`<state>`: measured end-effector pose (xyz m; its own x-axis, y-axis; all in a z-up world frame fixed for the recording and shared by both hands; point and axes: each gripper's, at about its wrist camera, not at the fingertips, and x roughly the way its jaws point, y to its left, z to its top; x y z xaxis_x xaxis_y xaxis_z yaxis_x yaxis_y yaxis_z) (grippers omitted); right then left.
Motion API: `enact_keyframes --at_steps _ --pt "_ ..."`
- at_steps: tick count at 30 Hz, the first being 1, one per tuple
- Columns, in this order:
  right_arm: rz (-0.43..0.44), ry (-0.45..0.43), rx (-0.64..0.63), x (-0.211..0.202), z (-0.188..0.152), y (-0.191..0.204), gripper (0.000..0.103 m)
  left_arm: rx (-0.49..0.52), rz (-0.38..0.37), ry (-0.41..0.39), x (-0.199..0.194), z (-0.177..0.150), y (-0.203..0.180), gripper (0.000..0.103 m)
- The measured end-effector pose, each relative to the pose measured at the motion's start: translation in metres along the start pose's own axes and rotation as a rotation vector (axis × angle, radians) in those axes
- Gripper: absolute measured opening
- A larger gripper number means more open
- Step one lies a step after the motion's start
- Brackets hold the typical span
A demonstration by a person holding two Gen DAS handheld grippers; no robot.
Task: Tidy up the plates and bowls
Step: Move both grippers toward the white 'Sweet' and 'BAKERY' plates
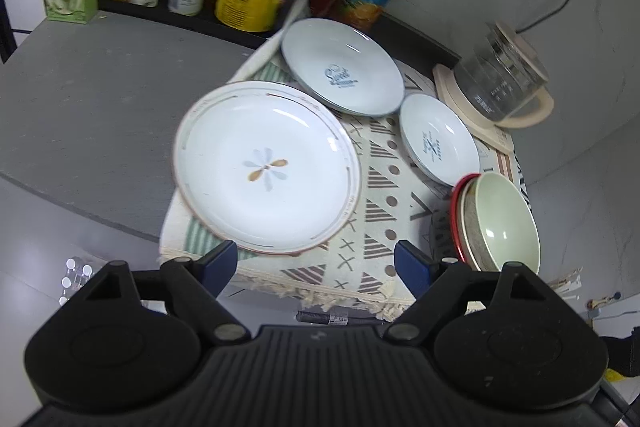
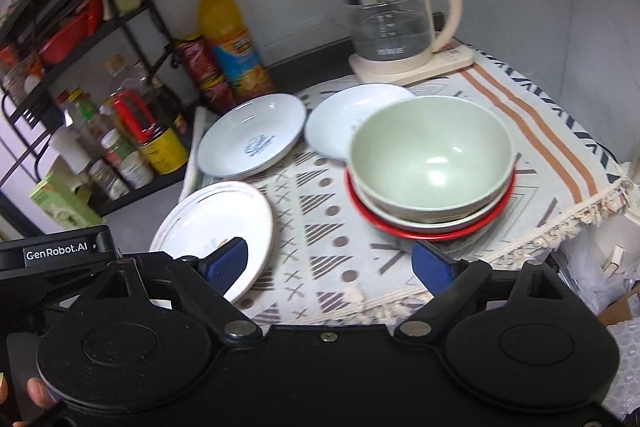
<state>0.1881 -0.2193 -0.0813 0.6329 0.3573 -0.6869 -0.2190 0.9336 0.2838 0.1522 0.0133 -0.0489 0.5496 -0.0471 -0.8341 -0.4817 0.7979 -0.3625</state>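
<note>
Bowls (image 2: pixel 430 163) look sorted already, nested in one stack on the patterned cloth (image 2: pixel 320 251). Plates seem the job left: the flowered plate (image 1: pixel 266 167), the big pale plate (image 1: pixel 342 67) and the small plate (image 1: pixel 438 139) lie separately. Left gripper (image 1: pixel 316 263) and right gripper (image 2: pixel 332 263) hover wide apart, empty.
</note>
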Motion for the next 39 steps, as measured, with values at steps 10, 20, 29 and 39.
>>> enact_keyframes --at_steps 10,20,29,39 --pt "0.034 0.010 -0.064 0.002 0.003 0.033 0.094 -0.039 0.015 -0.038 -0.017 0.015 0.028 0.088" --pt "0.062 0.042 -0.092 0.027 0.014 0.049 0.095 -0.091 0.015 -0.040 -0.004 0.033 0.045 0.088" --pt "0.065 0.076 -0.083 0.065 0.039 0.052 0.093 -0.127 0.004 -0.056 0.021 0.069 0.044 0.088" --pt "0.042 0.106 -0.066 0.115 0.065 0.050 0.087 -0.149 0.006 -0.074 0.062 0.110 0.037 0.087"
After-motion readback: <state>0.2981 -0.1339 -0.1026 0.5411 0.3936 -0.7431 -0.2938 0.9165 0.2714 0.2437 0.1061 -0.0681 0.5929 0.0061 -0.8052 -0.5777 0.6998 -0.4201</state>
